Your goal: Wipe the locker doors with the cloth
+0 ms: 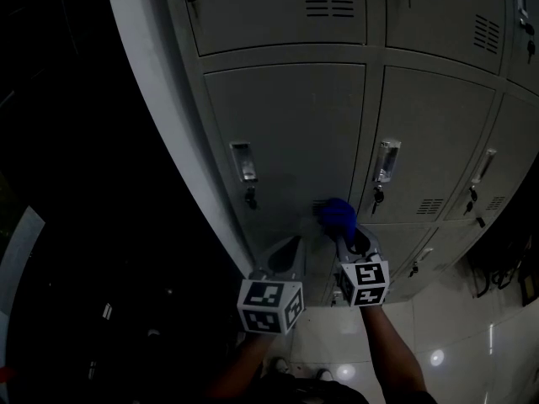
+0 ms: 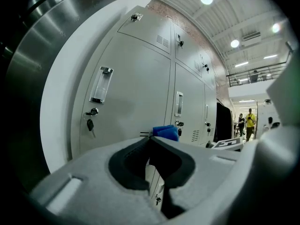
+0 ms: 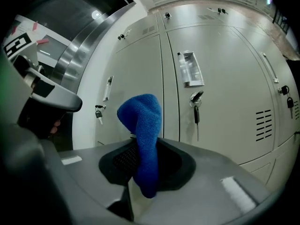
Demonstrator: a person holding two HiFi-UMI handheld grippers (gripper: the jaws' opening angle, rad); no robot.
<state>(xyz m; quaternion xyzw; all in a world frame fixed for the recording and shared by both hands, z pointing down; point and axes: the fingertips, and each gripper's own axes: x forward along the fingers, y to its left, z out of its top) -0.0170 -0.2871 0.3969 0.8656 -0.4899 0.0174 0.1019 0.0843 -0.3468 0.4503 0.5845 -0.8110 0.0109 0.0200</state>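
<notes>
A blue, nubbly cloth (image 3: 143, 125) is pinched upright between the closed jaws of the right claw (image 3: 140, 149), at the middle of the head view, before the grey locker doors (image 1: 290, 133). The left claw (image 2: 150, 139) is pressed closed with nothing held.

Closed hand-held gripper (image 2: 150, 138) facing locker doors (image 2: 136, 93)

Head view dim; gripper views brighter w/ fisheye edges.
</notes>
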